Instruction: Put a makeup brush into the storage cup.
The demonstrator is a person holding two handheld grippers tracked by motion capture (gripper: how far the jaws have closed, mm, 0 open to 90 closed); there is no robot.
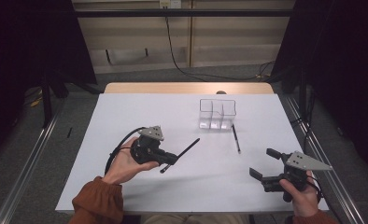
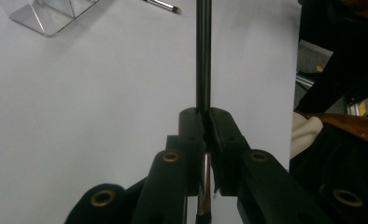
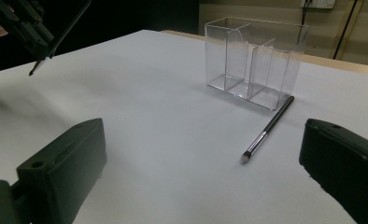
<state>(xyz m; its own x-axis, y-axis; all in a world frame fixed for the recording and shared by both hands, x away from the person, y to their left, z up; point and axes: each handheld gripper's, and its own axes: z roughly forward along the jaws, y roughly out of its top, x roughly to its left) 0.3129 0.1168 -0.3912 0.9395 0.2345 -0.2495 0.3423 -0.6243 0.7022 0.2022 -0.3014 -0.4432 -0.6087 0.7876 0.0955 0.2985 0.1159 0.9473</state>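
We have the left gripper clamped tight on a thin dark brush, held clear of the table and pointing toward the clear holder (three compartments). To seat it well, we tip the brush upright first, then lower it straight into one slot. The right gripper waits wide open, empty, near a second brush lying just beside the holder.

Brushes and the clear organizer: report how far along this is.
Done: nothing is stowed; the clear organizer looks empty. In hand: the left gripper is shut on one dark brush, held above the table. Left: that brush probably goes into a compartment, and the second brush lies beside the organizer, untouched, with the right gripper open nearby.
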